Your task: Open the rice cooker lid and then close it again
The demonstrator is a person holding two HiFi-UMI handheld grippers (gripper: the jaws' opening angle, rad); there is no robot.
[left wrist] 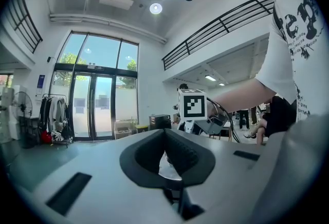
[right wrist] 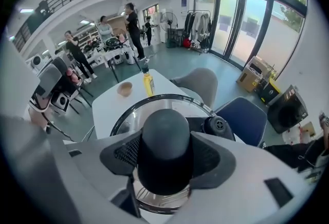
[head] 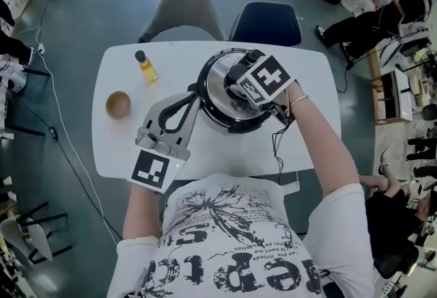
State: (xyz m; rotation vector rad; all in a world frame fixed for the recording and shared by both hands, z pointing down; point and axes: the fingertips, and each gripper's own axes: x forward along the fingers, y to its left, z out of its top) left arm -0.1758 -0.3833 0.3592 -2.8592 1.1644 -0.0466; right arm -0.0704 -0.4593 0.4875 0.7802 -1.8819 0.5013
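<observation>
The rice cooker (head: 217,106) stands on the white table (head: 119,146), with its shiny steel lid (right wrist: 154,107) down. My right gripper (head: 240,87) reaches down from above onto the lid's black knob (right wrist: 165,138). In the right gripper view the right gripper (right wrist: 165,159) has a pad pressed against each side of the knob. My left gripper (head: 193,93) lies level on the table, its tips at the cooker's left rim. In the left gripper view the left gripper (left wrist: 164,133) has its tips together, and I see nothing pinched between them.
A small bottle of yellow liquid (head: 145,65) and a wooden bowl (head: 117,104) stand on the table's left part. A grey chair (head: 183,13) and a blue chair (head: 266,22) stand behind the table. A black cable (head: 276,150) hangs off the near edge.
</observation>
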